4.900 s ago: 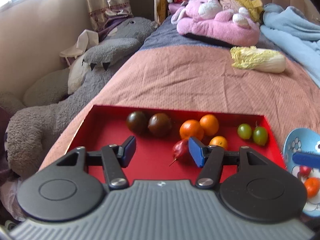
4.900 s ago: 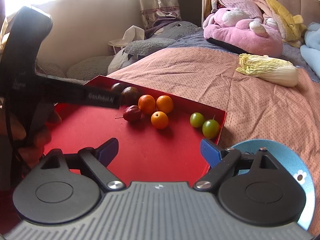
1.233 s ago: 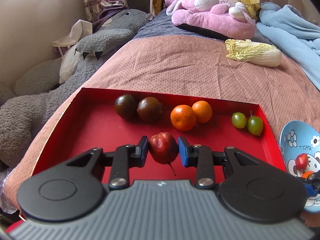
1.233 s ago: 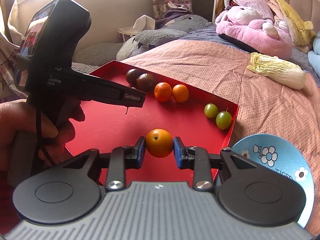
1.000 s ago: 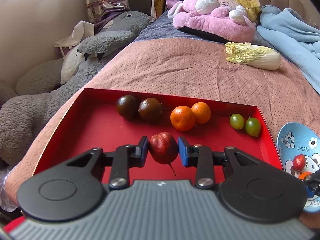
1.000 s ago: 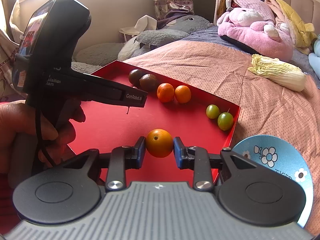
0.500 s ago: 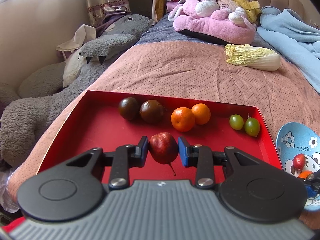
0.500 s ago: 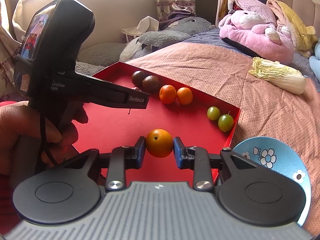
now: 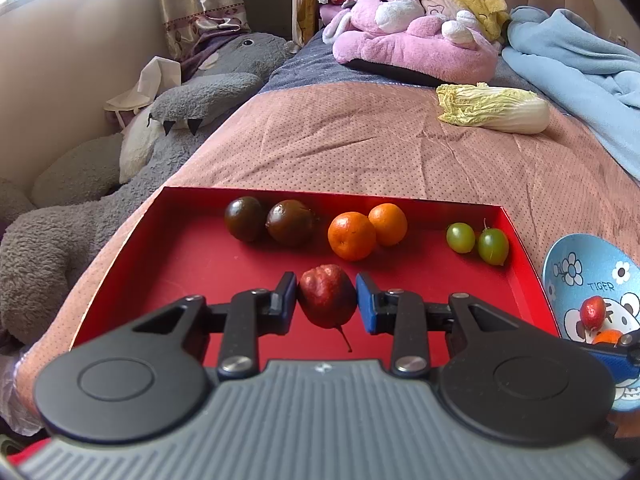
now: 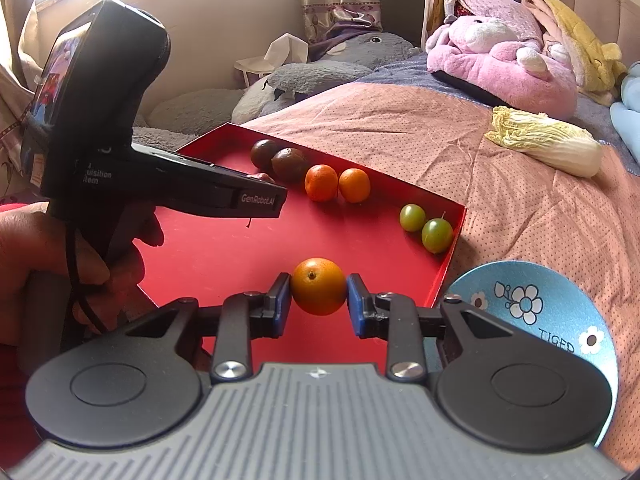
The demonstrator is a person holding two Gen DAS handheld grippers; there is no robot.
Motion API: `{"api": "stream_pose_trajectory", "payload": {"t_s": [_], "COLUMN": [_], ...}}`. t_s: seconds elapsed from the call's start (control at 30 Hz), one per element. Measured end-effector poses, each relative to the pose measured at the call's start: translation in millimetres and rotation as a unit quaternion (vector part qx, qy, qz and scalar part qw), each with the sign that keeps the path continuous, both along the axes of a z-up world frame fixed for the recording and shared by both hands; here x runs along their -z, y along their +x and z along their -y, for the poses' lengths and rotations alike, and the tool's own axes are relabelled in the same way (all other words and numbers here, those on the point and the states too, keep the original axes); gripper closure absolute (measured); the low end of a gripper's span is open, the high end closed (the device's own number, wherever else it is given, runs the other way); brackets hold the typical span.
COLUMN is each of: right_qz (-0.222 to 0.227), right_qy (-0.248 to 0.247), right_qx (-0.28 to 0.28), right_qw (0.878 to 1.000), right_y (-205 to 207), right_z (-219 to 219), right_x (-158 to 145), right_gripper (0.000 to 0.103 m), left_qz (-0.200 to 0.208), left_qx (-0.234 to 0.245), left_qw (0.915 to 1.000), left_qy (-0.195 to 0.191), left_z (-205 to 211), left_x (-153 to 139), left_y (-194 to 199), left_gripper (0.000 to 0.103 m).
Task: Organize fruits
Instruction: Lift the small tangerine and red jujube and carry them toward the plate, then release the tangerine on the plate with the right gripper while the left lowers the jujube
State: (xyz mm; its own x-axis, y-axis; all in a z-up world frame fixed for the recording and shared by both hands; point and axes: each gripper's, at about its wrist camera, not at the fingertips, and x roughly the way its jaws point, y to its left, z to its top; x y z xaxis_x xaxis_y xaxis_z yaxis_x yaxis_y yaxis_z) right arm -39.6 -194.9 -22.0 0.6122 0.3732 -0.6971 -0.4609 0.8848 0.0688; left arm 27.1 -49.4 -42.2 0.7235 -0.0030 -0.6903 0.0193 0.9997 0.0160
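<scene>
In the left wrist view, a red tray [image 9: 132,264] is seen holding two dark fruits [image 9: 267,220], two oranges [image 9: 366,230] and two green fruits [image 9: 478,241] in a row. A red fruit [image 9: 327,300] is pinched by the left gripper [image 9: 326,302]. A small red fruit [image 9: 593,312] is shown in the blue plate [image 9: 576,264].

In the right wrist view, an orange [image 10: 318,292] is pinched by the right gripper [image 10: 319,304] above the tray's near edge, beside the plate [image 10: 532,304]. A cabbage [image 10: 544,144] is seen beyond.

red tray [image 9: 192,256]: smooth matt card (it seems) | bedspread [image 9: 360,144]: dotted cloth | plate [image 10: 560,312]: glossy | grey plush toy [image 9: 208,96]: fuzzy, 10 o'clock
</scene>
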Motion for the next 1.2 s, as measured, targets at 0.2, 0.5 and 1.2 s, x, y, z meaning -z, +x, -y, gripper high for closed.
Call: {"api": "stream_pose_trajectory", "payload": {"t_s": [0.2, 0.5, 1.2], "right_qz": [-0.004, -0.005, -0.001], "right_qy": [0.003, 0.007, -0.009], "right_qx": [0.003, 0.011, 0.098], "right_qw": [1.000, 1.000, 0.995], "right_y": [-0.3, -1.5, -7.1], "right_z": [3.1, 8.0, 84.4], "right_x": [3.5, 5.8, 17.0], "right_gripper": [0.068, 0.068, 0.068], "left_qz": [0.000, -0.001, 0.007], "left_qx": [0.001, 0.006, 0.069], "left_qw": [1.0000, 1.0000, 0.9973], "left_qy": [0.001, 0.003, -0.022], "left_z": [0.5, 4.1, 19.5], "left_x": [0.3, 2.4, -0.8], "left_y": [-0.7, -2.3, -9.2], "left_gripper": [0.068, 0.068, 0.068]}}
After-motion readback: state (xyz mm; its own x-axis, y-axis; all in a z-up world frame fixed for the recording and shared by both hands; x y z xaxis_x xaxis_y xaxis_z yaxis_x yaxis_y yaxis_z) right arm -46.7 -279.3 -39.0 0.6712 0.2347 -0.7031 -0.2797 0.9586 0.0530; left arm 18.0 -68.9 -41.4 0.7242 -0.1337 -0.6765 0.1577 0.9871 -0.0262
